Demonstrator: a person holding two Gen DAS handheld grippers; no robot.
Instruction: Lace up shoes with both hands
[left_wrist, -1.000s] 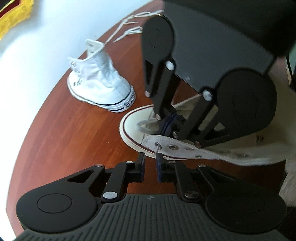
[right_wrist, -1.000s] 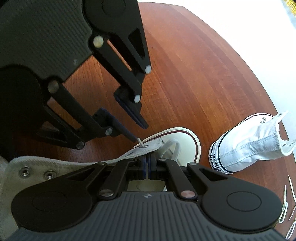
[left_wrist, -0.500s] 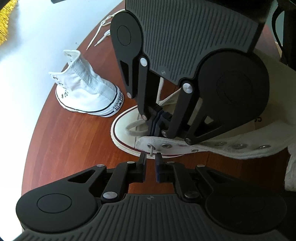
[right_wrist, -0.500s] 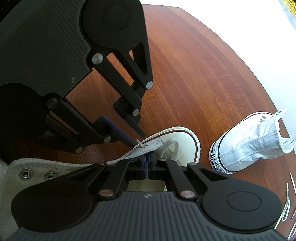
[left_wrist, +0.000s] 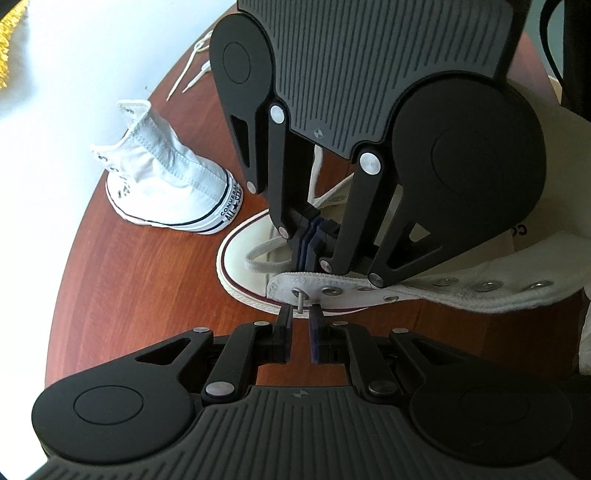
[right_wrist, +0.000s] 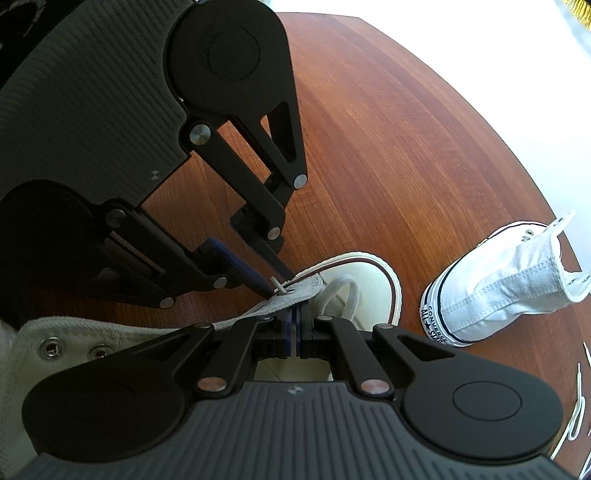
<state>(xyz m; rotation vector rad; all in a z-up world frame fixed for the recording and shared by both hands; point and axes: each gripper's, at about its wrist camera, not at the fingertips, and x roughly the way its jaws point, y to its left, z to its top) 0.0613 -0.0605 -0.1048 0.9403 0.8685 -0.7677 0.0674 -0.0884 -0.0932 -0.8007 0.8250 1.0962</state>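
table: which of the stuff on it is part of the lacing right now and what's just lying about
In use:
cream shoe
lace tip poking out of its first eyelet
left gripper, jaws closing round the tip
right gripper, shut on the lace

Lying about:
white shoe
loose laces

ribbed black claw (left_wrist: 300, 314); silver rivets, blue pads

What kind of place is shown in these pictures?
Probably a room at home or an office: a round reddish-brown wooden table holds a cream canvas high-top shoe, a white canvas high-top shoe and loose white laces.
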